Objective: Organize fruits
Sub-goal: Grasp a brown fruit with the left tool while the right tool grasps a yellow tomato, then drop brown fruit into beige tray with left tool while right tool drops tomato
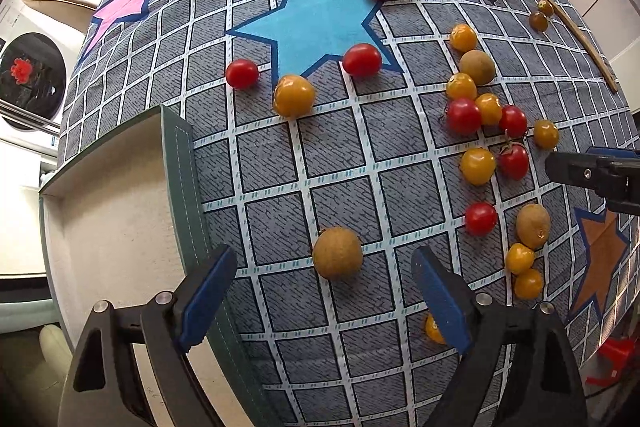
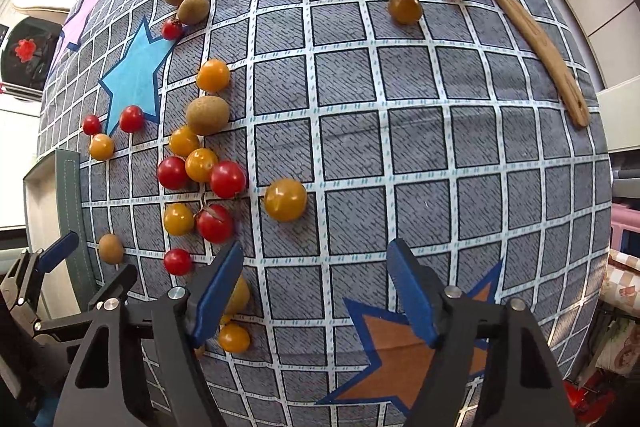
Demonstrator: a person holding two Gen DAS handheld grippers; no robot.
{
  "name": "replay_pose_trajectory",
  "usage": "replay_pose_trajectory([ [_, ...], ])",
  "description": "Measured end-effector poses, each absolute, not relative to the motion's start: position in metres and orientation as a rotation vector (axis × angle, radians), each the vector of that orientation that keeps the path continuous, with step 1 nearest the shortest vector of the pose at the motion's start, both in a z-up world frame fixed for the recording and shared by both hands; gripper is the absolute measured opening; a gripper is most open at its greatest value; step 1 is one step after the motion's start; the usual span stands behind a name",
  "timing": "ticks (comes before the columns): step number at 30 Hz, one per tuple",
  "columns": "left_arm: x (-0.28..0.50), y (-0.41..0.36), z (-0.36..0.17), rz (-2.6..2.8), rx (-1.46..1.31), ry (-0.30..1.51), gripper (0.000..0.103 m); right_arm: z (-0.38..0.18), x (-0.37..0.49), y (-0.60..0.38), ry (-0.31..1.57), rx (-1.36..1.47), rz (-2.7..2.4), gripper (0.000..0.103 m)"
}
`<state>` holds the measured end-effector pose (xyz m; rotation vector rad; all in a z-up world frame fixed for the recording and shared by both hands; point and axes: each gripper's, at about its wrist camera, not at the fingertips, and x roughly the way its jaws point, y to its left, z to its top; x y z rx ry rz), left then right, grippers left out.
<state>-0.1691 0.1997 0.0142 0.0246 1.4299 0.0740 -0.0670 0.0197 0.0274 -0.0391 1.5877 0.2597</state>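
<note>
Left gripper (image 1: 324, 291) wide, empty; small round brown kiwi (image 1: 337, 258) on checked cloth between fingers. Firm, light, rolls easily (fuzzy skin aids grip): clamp across middle. Right gripper (image 2: 314, 291) wide, empty.

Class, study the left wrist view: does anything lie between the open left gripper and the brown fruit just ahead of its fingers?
Nothing visible does. The brown fruit lies alone on the tablecloth, directly ahead of the left gripper, whose jaws stand wide apart; only bare cloth lies between them.
</note>
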Motion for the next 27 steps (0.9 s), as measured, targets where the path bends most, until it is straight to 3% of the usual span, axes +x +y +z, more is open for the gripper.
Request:
replay_pose_trajectory([
  [3, -0.17, 0.198, 0.009, 0.074, 0.023, 1.44, 0.091, 0.021, -0.054, 0.035, 1.581, -0.059, 0.27, 0.072],
  [5, -0.17, 0.197, 0.005, 0.074, 0.024, 1.453, 0.079, 0.017, -0.052, 0.035, 1.577, -0.074, 0.277, 0.069],
  [8, -0.169, 0.201, 0.004, 0.067, 0.0, 1.45, 0.079, 0.017, -0.051, 0.045, 1.551, -0.102, 0.28, 0.064],
  [11, -0.17, 0.201, 0.004, 0.065, -0.005, 1.45, 0.075, 0.018, -0.047, 0.044, 1.538, -0.118, 0.275, 0.047],
  [13, -0.17, 0.2, 0.005, 0.044, -0.032, 1.447, 0.064, 0.018, -0.046, 0.049, 1.536, -0.127, 0.277, 0.033],
  [14, -0.17, 0.198, 0.006, 0.038, -0.033, 1.44, 0.053, 0.016, -0.045, 0.062, 1.537, -0.126, 0.277, 0.024],
  [16, -0.171, 0.193, 0.008, 0.025, -0.033, 1.436, 0.028, 0.019, -0.048, 0.056, 1.538, -0.11, 0.28, 0.023],
  [27, -0.187, 0.212, 0.05, -0.004, -0.201, 1.391, 0.027, 0.046, -0.062, 0.034, 1.56, 0.032, 0.334, 0.023],
])
